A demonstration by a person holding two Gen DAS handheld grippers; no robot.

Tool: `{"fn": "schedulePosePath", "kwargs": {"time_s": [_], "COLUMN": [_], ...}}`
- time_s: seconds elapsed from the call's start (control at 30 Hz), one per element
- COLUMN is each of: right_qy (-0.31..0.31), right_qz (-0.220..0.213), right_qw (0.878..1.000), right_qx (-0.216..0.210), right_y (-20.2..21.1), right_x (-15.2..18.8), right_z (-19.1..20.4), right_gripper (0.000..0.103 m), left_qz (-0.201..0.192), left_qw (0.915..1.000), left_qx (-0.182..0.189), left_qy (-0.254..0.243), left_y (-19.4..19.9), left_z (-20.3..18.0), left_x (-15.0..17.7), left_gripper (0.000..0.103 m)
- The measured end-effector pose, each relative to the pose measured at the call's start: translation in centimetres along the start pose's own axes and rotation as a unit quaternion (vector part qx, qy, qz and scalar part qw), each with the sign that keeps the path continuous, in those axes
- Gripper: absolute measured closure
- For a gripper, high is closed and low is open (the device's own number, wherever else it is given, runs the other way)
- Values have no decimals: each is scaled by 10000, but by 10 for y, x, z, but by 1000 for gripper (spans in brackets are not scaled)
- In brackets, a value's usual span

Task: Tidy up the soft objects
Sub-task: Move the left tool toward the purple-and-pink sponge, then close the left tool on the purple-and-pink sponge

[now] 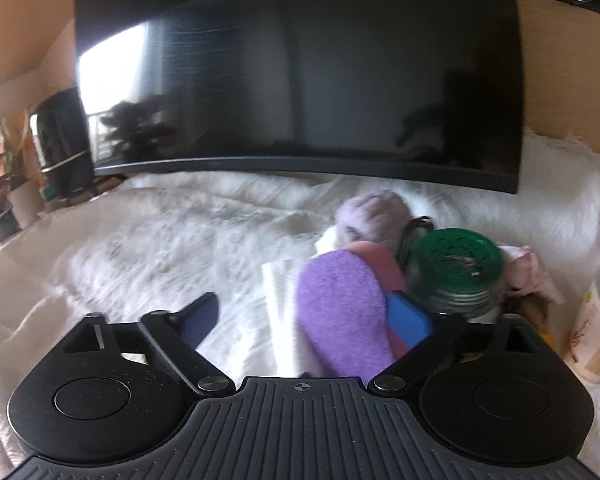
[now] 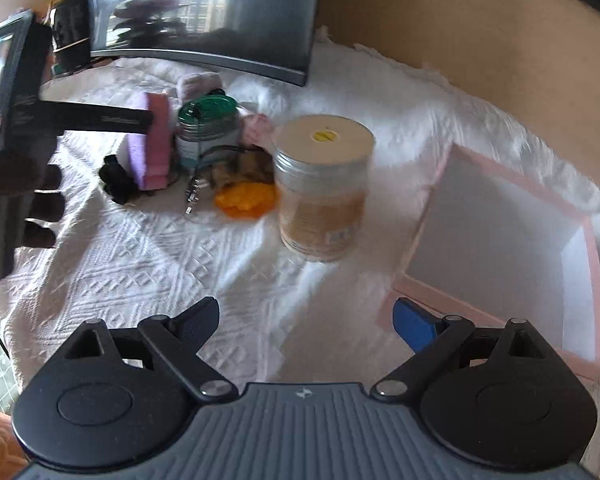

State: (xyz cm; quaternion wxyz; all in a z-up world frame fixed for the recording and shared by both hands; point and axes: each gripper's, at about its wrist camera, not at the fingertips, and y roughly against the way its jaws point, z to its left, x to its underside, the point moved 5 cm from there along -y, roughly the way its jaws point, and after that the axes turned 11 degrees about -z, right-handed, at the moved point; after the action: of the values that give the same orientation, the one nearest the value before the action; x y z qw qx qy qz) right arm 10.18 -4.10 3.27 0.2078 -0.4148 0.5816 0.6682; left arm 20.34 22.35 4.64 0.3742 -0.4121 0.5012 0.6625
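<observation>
My left gripper [image 1: 306,320] is open on the white bedspread; a purple and pink fuzzy sock [image 1: 340,308] lies between its fingers, against the right blue pad. In the right wrist view the left gripper's finger [image 2: 108,120] reaches that sock [image 2: 152,140]. A lilac knitted item [image 1: 374,216] lies behind it, a pale pink soft item [image 1: 528,272] sits to the right. An orange soft item [image 2: 246,196] lies near the jars. My right gripper [image 2: 306,320] is open and empty, beside a pink-rimmed white box [image 2: 500,240].
A green-lidded jar [image 1: 458,268] stands right of the sock. A large white-lidded jar [image 2: 322,188] stands mid-bed. A black cable with plug [image 2: 192,196] and a black item [image 2: 114,180] lie nearby. A dark monitor [image 1: 300,72] stands behind.
</observation>
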Motion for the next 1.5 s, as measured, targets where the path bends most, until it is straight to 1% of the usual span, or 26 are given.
{"fn": "schedulePosePath", "kwargs": {"time_s": [0.1,0.2,0.43,0.5,0.53,0.6,0.67,0.7,0.73,0.77,0.8,0.83,0.87,0.97,1.0,1.1,1.13,1.2,1.23,1.3,1.33,1.37,1.4,1.43,1.47,1.5], "right_qy": [-96,-78,34,110,138,173,205,222,242,253,252,250,252,284,305,415,460,503,510,528,542,556,570,581,594,612], "right_qz": [60,68,59,67,66,68,77,79,83,91,106,122,131,140,138,128,126,140,154,154,146,143,135,118,87,41], "right_qw": [9999,9999,10000,9999,9999,9998,9998,9997,9997,9996,9996,9996,9996,9995,9994,9990,9988,9985,9985,9984,9984,9983,9982,9982,9981,9980], "right_qx": [78,88,22,10,0,-20,-32,-33,-31,-30,-37,-45,-52,-98,-118,-134,-127,-131,-134,-125,-118,-110,-94,-90,-101,-120], "right_y": [-1,0,4,4,4,5,5,5,5,5,5,4,3,2,2,2,2,2,2,3,4,4,4,4,3,2], "right_x": [3,5,6,7,7,7,7,8,8,9,10,10,11,12,12,13,13,15,15,16,16,16,16,15,13,9], "right_z": [-4,-3,6,9,11,13,15,16,17,18,18,19,19,23,24,28,29,31,31,31,30,30,29,29,29,30], "right_gripper": [8,8,8,8,8,8,8,8,8,8,8,8,8,8,8,8,8,8,8,8,8,8,8,8,8,8], "left_qz": [-71,-158,31,176,241,324,100,-130,-278,-327,-260,-115,83,451,531,660,699,783,824,896,899,845,742,659,524,429], "left_qw": [9998,9990,9948,9912,9881,9735,9555,9468,9414,9375,9363,9379,9422,9581,9608,9613,9634,9693,9692,9628,9590,9573,9563,9559,9566,9568], "left_qx": [-62,-301,-641,-644,-555,-250,-229,-305,-376,-420,-376,-224,-44,40,61,329,377,213,117,163,237,294,409,452,466,513], "left_qy": [171,291,785,1145,1417,2249,2938,3202,3341,3438,3483,3461,3350,2830,2721,2654,2560,2322,2319,2542,2676,2748,2800,2826,2827,2831], "left_y": [4,8,8,6,5,6,16,23,28,31,31,28,24,16,17,10,8,-2,-6,-15,-16,-14,-12,-9,-3,2], "left_z": [15,31,74,90,97,113,128,136,140,143,143,140,132,109,102,85,80,75,75,79,81,83,85,87,90,94], "left_x": [0,0,16,24,29,39,44,45,44,43,42,42,43,47,49,48,47,48,50,53,53,53,52,50,48,46], "left_gripper": [5,5,6,6,6,7,8,10,11,11,11,11,11,11,11,11,11,11,11,10,16,19,28,32,41,58]}}
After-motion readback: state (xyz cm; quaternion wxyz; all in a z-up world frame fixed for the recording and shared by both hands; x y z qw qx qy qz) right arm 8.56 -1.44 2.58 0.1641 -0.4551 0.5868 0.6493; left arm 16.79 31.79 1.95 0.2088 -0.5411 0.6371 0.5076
